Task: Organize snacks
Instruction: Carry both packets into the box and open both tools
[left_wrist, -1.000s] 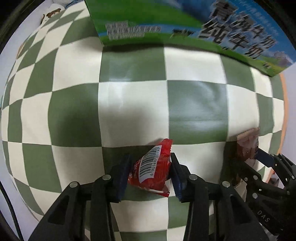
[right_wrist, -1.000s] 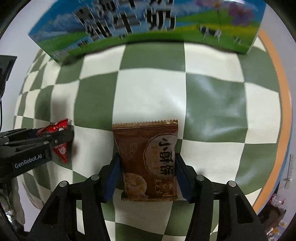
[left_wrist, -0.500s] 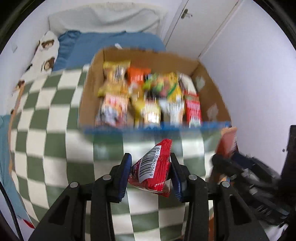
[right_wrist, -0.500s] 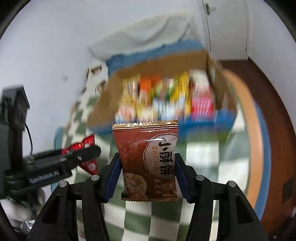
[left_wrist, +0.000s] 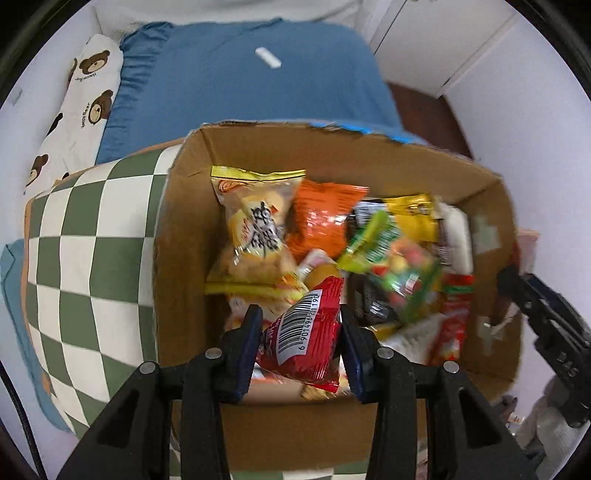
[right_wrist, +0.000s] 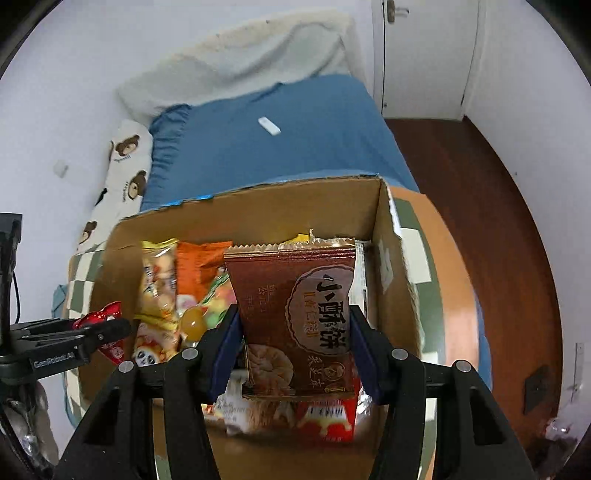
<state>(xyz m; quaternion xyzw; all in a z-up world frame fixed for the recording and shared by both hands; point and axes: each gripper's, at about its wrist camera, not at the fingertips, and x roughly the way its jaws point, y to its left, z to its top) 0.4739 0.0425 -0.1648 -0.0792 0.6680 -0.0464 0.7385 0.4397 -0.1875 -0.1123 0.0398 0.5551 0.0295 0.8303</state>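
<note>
My left gripper (left_wrist: 301, 325) is shut on a small red snack packet (left_wrist: 304, 339) with a barcode, held over the near part of an open cardboard box (left_wrist: 177, 258). My right gripper (right_wrist: 293, 332) is shut on a brown biscuit packet (right_wrist: 295, 314), held upright over the same box (right_wrist: 391, 280). The box holds several snack bags, among them a yellow one (left_wrist: 255, 225) and an orange one (left_wrist: 321, 218). The left gripper with its red packet (right_wrist: 107, 325) shows at the left of the right wrist view. The right gripper (left_wrist: 535, 314) shows at the right edge of the left wrist view.
The box stands on a green and white checked cloth (left_wrist: 85, 251). Behind it lies a bed with a blue sheet (left_wrist: 240, 81) and a bear-print pillow (left_wrist: 81, 103). A white door (right_wrist: 421, 55) and brown floor (right_wrist: 498, 229) lie to the right.
Both grippers rose from low over the checked cloth in front of the box and now hold their packets above the open box, looking down into it.
</note>
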